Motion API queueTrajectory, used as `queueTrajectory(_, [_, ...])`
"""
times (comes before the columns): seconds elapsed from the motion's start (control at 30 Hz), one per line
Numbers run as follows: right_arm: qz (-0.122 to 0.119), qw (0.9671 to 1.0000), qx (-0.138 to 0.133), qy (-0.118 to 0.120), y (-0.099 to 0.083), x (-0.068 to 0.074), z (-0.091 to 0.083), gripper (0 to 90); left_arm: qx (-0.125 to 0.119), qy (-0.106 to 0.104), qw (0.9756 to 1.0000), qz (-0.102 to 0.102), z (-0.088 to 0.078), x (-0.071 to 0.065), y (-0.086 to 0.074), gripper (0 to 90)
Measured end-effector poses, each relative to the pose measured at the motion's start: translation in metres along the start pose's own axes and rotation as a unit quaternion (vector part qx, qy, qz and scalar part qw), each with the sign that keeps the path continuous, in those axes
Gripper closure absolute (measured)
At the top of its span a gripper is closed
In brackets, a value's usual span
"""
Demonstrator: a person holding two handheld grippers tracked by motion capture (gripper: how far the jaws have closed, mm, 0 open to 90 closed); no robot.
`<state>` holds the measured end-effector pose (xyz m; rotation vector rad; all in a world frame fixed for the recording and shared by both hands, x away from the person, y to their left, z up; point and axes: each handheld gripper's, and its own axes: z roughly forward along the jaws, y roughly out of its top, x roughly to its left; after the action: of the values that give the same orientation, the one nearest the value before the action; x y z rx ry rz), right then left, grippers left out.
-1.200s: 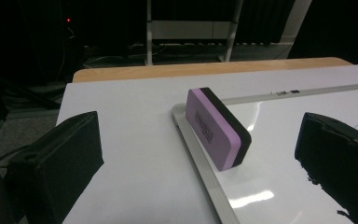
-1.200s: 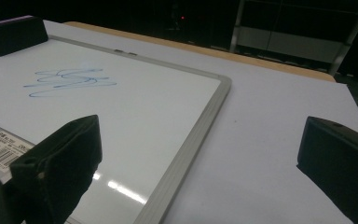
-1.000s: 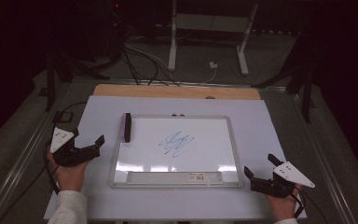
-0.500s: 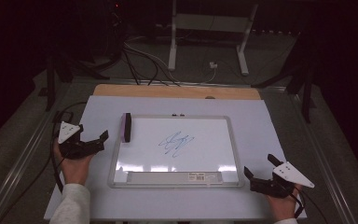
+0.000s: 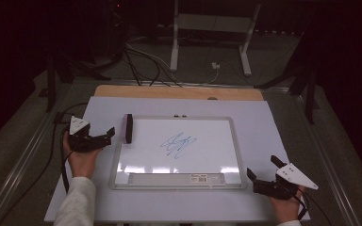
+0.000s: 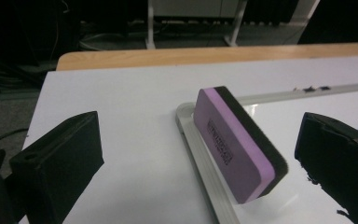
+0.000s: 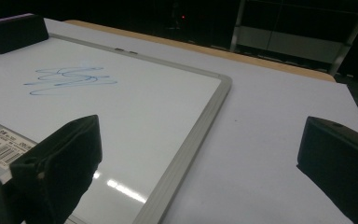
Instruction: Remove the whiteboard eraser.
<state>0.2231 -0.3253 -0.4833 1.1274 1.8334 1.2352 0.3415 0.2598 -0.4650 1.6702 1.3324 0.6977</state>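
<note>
High view: a whiteboard with a grey metal frame lies flat at centre frame on a white sheet that covers most of the table. A bare wooden strip of table shows along the sheet's upper edge. A blue scribble sits in the middle of the board's writing surface. A barcode label lies on the tray strip along the board's lower edge.

An eraser, purple on one face and black felt on the other, rests at the board's upper left corner, leaning over the left frame rail. In the left gripper view the eraser is tilted, purple face toward the camera, with its lower end on the board surface just inside the rail.

The left gripper is at mid-left of the high view, over the sheet, just beside the board's left rail and near the eraser but apart from it. Its jaws stand spread wide; in its own view the eraser lies between them, farther off, touching neither.

The right gripper is at lower right of the high view, over the sheet, just off the board's lower right corner. Jaws spread wide, nothing between them.

Open room: a wide band of bare sheet lies right of the board and above it, with a narrower margin on the left and below.
</note>
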Motion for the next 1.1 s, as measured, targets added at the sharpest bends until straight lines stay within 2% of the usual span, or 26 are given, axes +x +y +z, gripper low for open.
queueTrajectory(0.17, [0.0,1.0,0.0,0.0,0.0,0.0,0.0,0.3,0.012,0.001,0.9999,0.002,0.01,0.0,0.004,1.6])
queueTrajectory(0.3, [-0.001,1.0,0.001,0.0,0.0,0.0,0.0,0.3,0.019,-0.005,0.9998,-0.004,0.017,-0.001,0.007,1.6])
queueTrajectory(0.7, [-0.005,1.0,0.003,0.002,0.0,0.001,0.001,0.2,0.042,-0.014,0.9984,-0.037,0.043,0.003,0.013,1.6])
queueTrajectory(0.77, [-0.005,1.0,0.004,0.002,0.0,0.001,0.001,0.3,0.045,-0.019,0.9977,-0.046,0.046,0.003,0.013,1.6])
queueTrajectory(0.97, [-0.007,1.0,0.004,0.003,0.0,0.001,0.001,0.3,0.079,-0.037,0.9939,-0.066,0.06,0.003,0.009,1.5])
queueTrajectory(1.03, [-0.006,1.0,0.004,0.003,0.0,0.001,0.001,0.3,0.088,-0.043,0.9928,-0.069,0.062,0.003,0.008,1.6])
queueTrajectory(1.1, [-0.007,1.0,0.005,0.004,0.0,0.001,0.001,0.2,0.098,-0.046,0.9922,-0.062,0.063,0.0,0.007,3.4])
